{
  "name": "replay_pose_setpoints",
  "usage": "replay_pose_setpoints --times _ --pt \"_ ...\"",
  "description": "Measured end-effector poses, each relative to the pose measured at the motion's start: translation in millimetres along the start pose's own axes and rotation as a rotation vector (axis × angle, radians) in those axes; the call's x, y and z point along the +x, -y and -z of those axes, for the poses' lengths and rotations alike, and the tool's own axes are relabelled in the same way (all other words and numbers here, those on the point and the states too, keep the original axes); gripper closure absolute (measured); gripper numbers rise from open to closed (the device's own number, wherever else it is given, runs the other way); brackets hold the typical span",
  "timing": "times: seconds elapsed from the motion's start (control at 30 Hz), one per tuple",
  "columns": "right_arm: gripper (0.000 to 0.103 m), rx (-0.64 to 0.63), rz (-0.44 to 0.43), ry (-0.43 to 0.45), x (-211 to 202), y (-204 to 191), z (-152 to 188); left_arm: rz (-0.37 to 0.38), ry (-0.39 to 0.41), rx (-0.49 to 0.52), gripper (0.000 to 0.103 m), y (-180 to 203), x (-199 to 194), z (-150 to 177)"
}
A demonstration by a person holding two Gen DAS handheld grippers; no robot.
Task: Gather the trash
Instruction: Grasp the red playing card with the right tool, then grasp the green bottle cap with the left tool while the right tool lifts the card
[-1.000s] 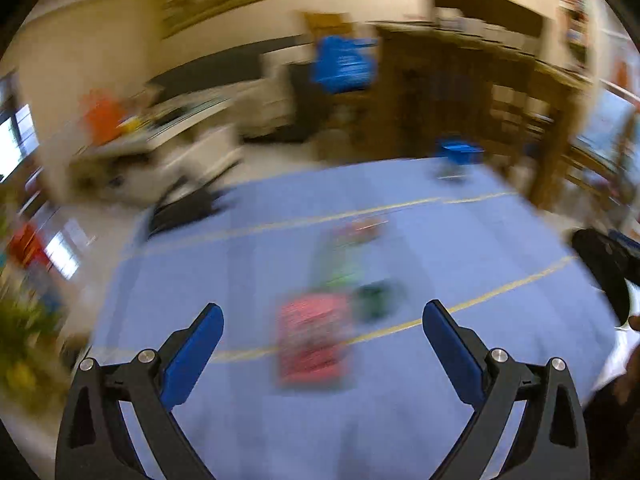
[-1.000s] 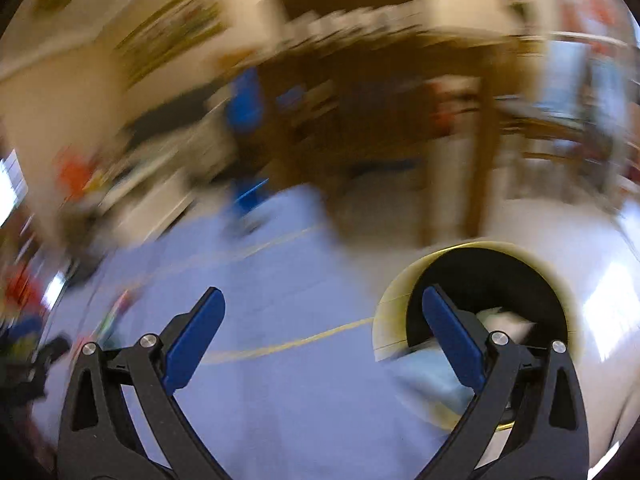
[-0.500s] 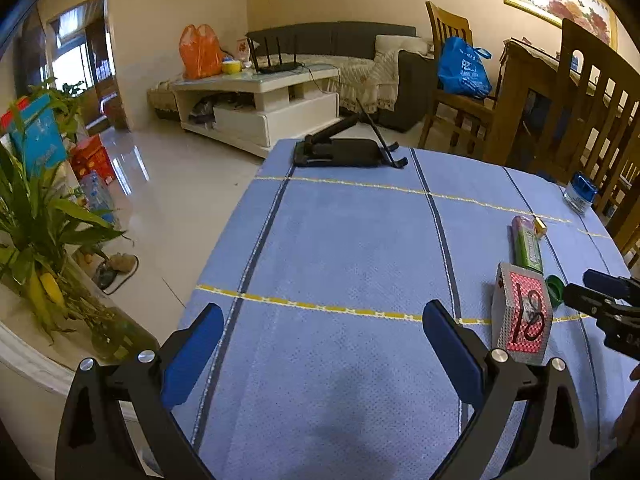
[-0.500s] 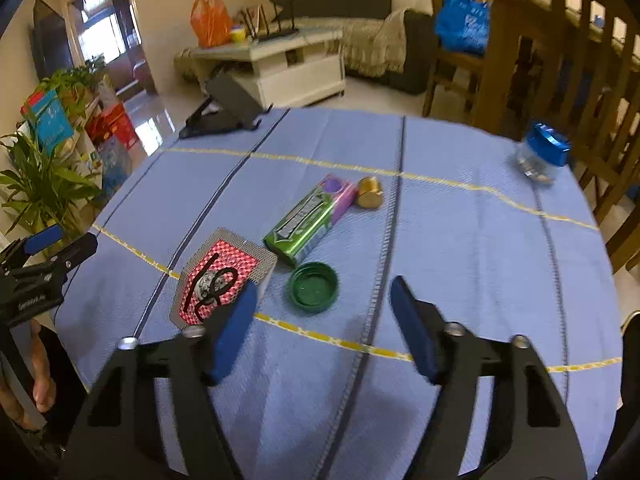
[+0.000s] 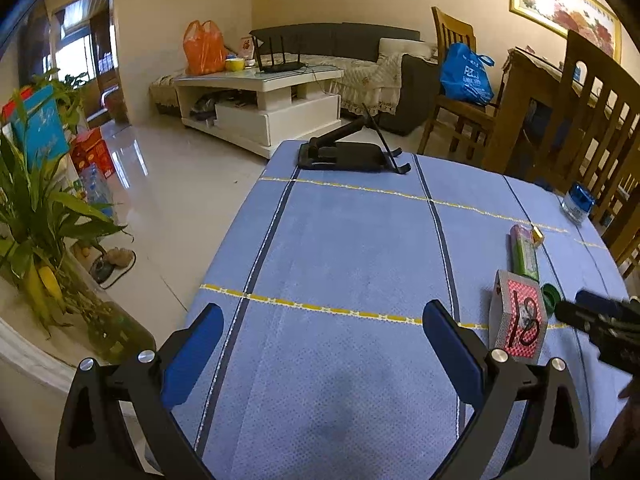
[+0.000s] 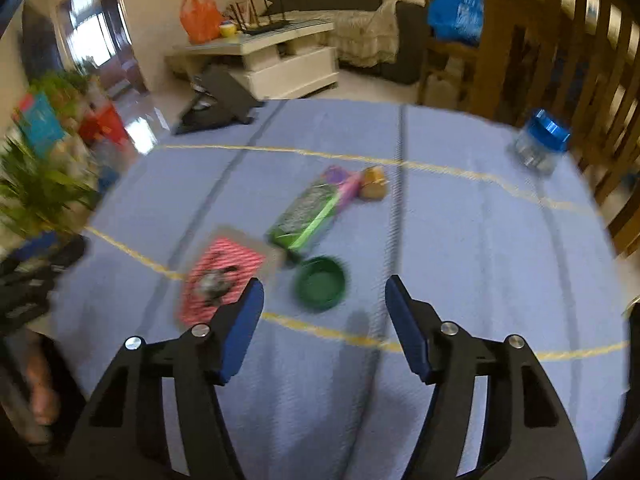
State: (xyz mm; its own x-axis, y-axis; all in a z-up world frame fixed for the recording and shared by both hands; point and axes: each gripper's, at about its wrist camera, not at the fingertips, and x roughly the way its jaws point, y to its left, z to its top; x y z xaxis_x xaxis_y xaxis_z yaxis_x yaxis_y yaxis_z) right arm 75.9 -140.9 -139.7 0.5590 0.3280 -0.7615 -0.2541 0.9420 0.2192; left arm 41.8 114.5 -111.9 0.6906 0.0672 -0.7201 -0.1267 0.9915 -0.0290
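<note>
Left gripper (image 5: pixel 322 344), jaws spread wide and holding nothing, above bare blue tablecloth (image 5: pixel 340 240). Right gripper (image 6: pixel 324 312), jaws parted and empty, just short of the green bottle cap (image 6: pixel 320 282). Trash clustered mid-table: red patterned card box (image 6: pixel 220 276), green wrapper packet (image 6: pixel 308 216), small gold cap (image 6: pixel 374 184). Blue-lidded jar (image 6: pixel 540 144) well apart, near the far edge.

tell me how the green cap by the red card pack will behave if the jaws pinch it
The green cap lies open side up, shallow and thin-rimmed, so it is probably light and may skid on the blue cloth. Lying flat, it seems unlikely to roll.
</note>
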Motion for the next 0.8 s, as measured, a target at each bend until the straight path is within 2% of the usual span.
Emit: replay_pose_setpoints --times 0.03,0.1,0.17,0.27,0.33,0.4,0.47,0.57,0.7,0.8 --pt "0.032 0.023 -0.029 -0.002 -1 -6 1 -0.006 0.005 -0.007 0.007 -1 -1 -1" --pt "0.007 0.042 -0.007 -0.01 5 -21 1 -0.012 0.016 -0.015 0.007 -3 -3 -2" --pt "0.006 0.039 0.052 -0.02 12 -35 2 -0.008 0.023 -0.013 0.007 -4 -5 -2" --pt "0.006 0.064 0.064 -0.046 26 -47 7 -0.018 0.033 -0.009 0.007 -8 -8 -2" --pt "0.009 0.068 0.068 -0.053 33 -51 9 -0.014 0.031 -0.021 0.007 -13 -8 -3" --pt "0.02 0.076 0.067 -0.064 41 -53 8 -0.007 0.025 -0.029 0.007 -16 -7 -3" --pt "0.025 0.047 0.112 -0.062 45 -59 6 -0.006 0.026 -0.029 0.007 -17 -8 -3" --pt "0.039 0.012 0.149 -0.051 45 -60 6 -0.007 0.042 -0.016 0.007 -13 -11 -3" --pt "0.042 -0.021 0.053 -0.059 34 -47 13 -0.014 0.044 0.0 0.007 -10 -11 -3" --pt "0.042 0.04 -0.053 -0.033 7 -24 19 -0.003 0.044 0.012 0.007 -6 -10 -1"
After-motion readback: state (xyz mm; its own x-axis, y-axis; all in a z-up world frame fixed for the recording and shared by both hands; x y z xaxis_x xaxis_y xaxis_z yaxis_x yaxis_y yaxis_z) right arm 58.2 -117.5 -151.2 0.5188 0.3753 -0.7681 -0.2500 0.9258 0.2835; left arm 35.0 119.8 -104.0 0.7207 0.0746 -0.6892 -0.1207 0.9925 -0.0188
